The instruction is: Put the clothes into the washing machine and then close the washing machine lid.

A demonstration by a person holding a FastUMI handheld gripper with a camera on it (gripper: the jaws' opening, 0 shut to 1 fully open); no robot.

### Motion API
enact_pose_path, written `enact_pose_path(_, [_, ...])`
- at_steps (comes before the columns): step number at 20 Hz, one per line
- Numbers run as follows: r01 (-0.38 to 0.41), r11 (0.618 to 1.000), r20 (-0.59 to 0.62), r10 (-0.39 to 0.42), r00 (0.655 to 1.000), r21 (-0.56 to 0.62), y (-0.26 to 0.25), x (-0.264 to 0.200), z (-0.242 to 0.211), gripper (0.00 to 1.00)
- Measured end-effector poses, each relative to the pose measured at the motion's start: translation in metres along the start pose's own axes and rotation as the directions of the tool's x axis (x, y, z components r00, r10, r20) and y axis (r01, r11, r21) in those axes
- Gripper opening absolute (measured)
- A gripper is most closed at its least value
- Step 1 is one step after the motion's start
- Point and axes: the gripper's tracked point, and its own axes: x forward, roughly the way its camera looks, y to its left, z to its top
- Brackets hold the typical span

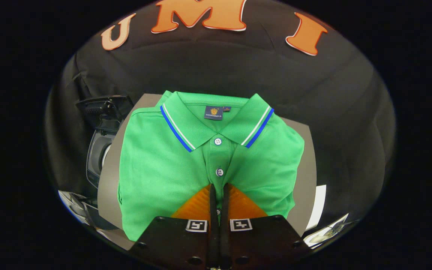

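A folded green polo shirt (pixel 163 168) with a blue and white striped collar lies flat on a grey table (pixel 305 176). My gripper (pixel 219 186) is low over the shirt's front, on the button placket below the second button. Its two fingers stand almost together, with a narrow strip of the green placket pinched between them. A small washing machine (pixel 98 155) stands beside the table, off the shirt's left sleeve, and its dark lid (pixel 101 106) is raised. I cannot see inside its drum.
Black cloth closes off the space behind and to both sides of the table. White papers (pixel 319 206) lie past the table's right side. Light-coloured clutter (pixel 75 204) sits low beside the washing machine.
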Motion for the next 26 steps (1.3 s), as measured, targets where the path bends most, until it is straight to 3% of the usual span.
enact_pose_path(2, [-0.013, 0.998, 0.225, -0.003, 0.974, 0.069, 0.001, -0.002, 0.002, 0.09])
enact_pose_path(4, [-0.038, 0.989, 0.478, -0.036, 0.877, 0.144, -0.002, 0.0, 0.006, 0.08])
enact_pose_path(7, [-0.125, 0.962, 0.659, -0.069, 0.749, 0.243, 0.001, -0.008, 0.02, 0.08])
enact_pose_path(13, [-0.169, 0.971, 0.828, -0.048, 0.559, 0.17, 0.009, -0.076, 0.04, 0.08])
enact_pose_path(15, [-0.185, 0.969, 0.858, -0.049, 0.512, 0.166, 0.016, -0.101, 0.04, 0.08])
enact_pose_path(17, [-0.21, 0.964, 0.879, -0.044, 0.475, 0.162, 0.037, -0.13, 0.032, 0.08])
enact_pose_path(20, [-0.177, 0.974, 0.903, -0.054, 0.426, 0.142, 0.065, -0.171, 0.038, 0.08])
enact_pose_path(26, [-0.209, 0.976, 0.937, 0.022, 0.348, 0.055, 0.192, -0.241, 0.067, 0.08])
